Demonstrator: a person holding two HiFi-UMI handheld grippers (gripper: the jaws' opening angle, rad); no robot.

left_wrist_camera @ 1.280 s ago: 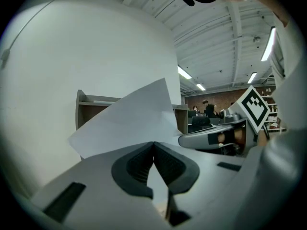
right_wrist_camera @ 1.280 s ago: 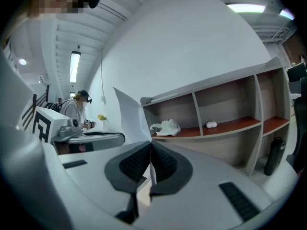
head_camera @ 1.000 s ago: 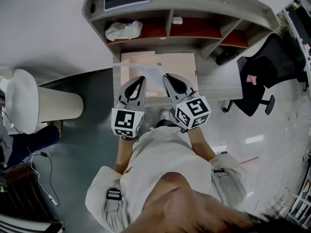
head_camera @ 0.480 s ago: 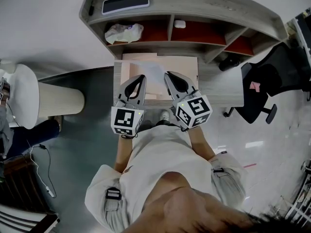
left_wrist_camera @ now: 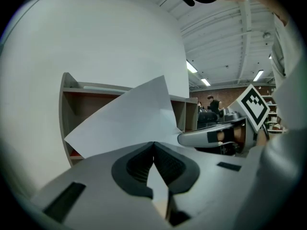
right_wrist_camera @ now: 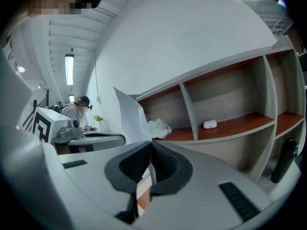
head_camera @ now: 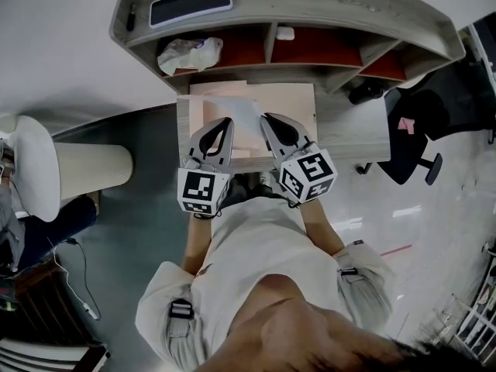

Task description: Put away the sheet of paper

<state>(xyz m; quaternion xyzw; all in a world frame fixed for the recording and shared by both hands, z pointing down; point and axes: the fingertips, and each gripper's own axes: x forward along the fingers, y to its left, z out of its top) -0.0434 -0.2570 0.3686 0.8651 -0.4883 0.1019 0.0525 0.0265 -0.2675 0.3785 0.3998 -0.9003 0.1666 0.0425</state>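
The grey left gripper (head_camera: pixel 223 127) and right gripper (head_camera: pixel 268 122) both clench the thin white sheet of paper (head_camera: pixel 242 112) just before the curved grey wooden shelf unit (head_camera: pixel 333 8).

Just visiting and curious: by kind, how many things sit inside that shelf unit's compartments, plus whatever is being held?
White sheet of paper, held: 1
Crumpled white plastic bag: 1
Small white rounded case: 1
Total: 3

Chair (head_camera: pixel 418 149) cropped at edge, bag (head_camera: pixel 188 53) contents unclear
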